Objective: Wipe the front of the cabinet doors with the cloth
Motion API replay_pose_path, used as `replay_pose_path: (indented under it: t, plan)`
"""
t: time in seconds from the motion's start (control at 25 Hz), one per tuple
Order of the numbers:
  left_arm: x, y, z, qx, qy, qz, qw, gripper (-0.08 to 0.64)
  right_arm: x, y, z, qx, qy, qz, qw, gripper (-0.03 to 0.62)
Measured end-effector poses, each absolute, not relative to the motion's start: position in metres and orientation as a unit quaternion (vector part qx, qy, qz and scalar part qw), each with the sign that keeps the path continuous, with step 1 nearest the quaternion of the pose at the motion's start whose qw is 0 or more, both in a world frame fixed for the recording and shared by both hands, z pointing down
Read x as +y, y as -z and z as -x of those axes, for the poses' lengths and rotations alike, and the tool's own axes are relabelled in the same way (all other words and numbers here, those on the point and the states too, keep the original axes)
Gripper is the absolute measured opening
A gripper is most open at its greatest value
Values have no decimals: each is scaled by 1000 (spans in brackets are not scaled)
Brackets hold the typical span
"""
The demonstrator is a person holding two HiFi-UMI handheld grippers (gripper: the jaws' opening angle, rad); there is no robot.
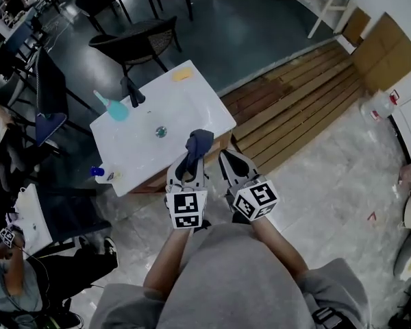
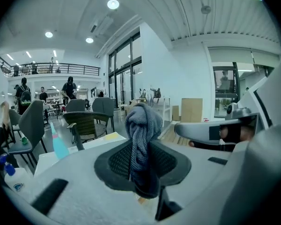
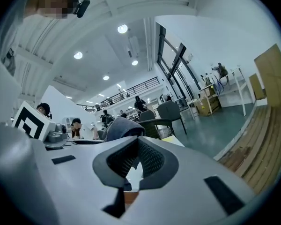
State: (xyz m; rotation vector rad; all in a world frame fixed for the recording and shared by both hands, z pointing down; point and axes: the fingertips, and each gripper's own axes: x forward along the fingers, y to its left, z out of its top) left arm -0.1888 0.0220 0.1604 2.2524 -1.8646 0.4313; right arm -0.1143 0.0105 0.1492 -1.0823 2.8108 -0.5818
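A dark blue-grey cloth (image 1: 198, 144) is bunched between the jaws of my left gripper (image 1: 189, 164), which is shut on it just above the near corner of the white sink cabinet (image 1: 192, 112). In the left gripper view the cloth (image 2: 143, 125) stands up out of the left gripper (image 2: 143, 168). Only a thin brown strip of the cabinet front (image 1: 149, 185) shows under the countertop. My right gripper (image 1: 231, 164) is beside the left one, shut with nothing in it. From the right gripper (image 3: 131, 167) the cloth (image 3: 121, 128) shows to the left.
The countertop carries a black faucet (image 1: 131, 92), a teal spray bottle (image 1: 114, 108), a yellow sponge (image 1: 183, 74) and a blue-capped bottle (image 1: 99, 174). Wooden decking (image 1: 308, 94) lies to the right, black chairs (image 1: 140, 43) behind, and seated people (image 1: 7, 266) at the left.
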Motion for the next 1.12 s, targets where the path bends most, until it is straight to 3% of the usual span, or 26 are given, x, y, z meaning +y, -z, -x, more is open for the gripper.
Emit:
replay_pose_path:
  t: [1.12]
  plan:
    - [10, -142, 195, -616, -109, -774, 98, 87, -3, -134, 121, 914, 159, 373, 26, 11]
